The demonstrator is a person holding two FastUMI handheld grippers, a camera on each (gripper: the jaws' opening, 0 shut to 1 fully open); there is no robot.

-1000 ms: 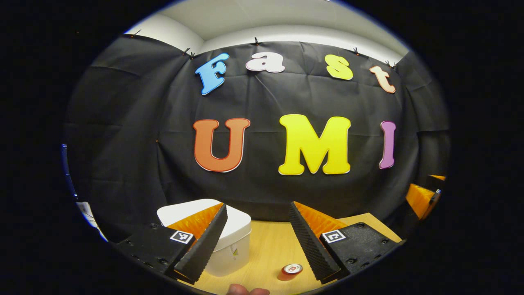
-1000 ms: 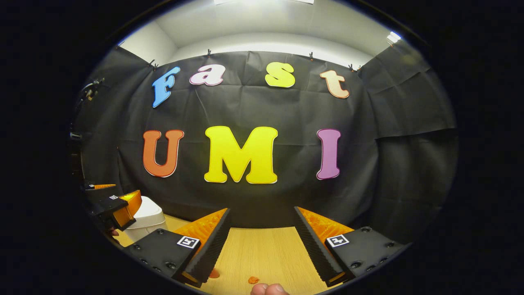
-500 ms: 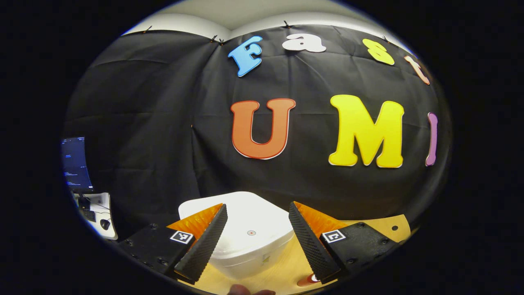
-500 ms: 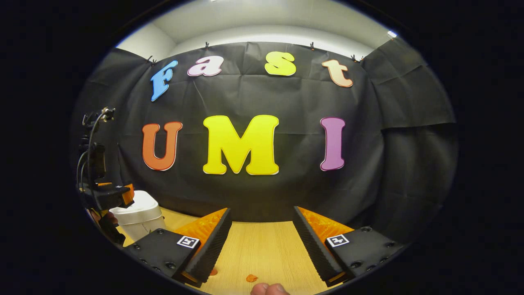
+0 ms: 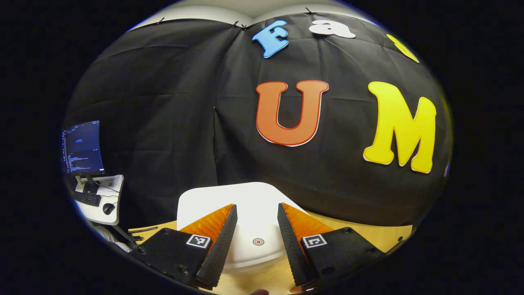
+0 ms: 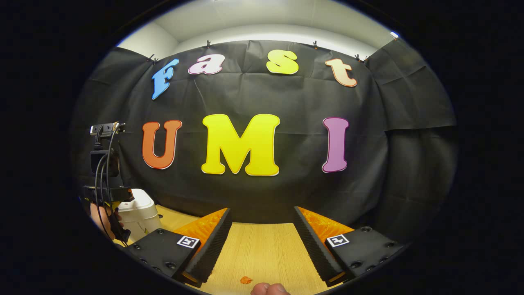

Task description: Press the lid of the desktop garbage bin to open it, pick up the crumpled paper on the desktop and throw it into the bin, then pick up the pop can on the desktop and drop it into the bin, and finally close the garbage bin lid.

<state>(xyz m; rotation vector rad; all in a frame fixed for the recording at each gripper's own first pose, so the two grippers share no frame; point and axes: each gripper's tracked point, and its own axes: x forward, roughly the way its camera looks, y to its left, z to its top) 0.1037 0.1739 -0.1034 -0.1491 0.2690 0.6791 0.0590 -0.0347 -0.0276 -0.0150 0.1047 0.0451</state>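
- Left gripper view, against half a second ago: the left gripper (image 5: 257, 241) has swung further over the white desktop garbage bin (image 5: 245, 205), so the lid's small round red-ringed mark (image 5: 258, 241) now sits between the two fingers instead of ahead of them, and the gap between the fingers has narrowed.
- The computer monitor (image 5: 82, 147) at nine o'clock has come further into sight, with a keyboard and mouse on a small white desk (image 5: 102, 200) below it.
- The left gripper's fingers are part-spread with nothing pinched; whether the tips touch the lid cannot be told.
- The bin's lid is down, and it stands on the wooden desktop (image 5: 368, 235) at six o'clock, against the black cloth.
- Right gripper view: little has changed; the right gripper (image 6: 262, 246) is spread wide above the wooden desktop, holding nothing.
- At eight o'clock there, the left gripper (image 6: 108, 192), held by a hand (image 6: 100, 217), has risen slightly and sits at the bin's (image 6: 139, 215) top.
- A small orange scrap (image 6: 245, 280) lies on the desktop at six o'clock, beside a fingertip (image 6: 270, 289).
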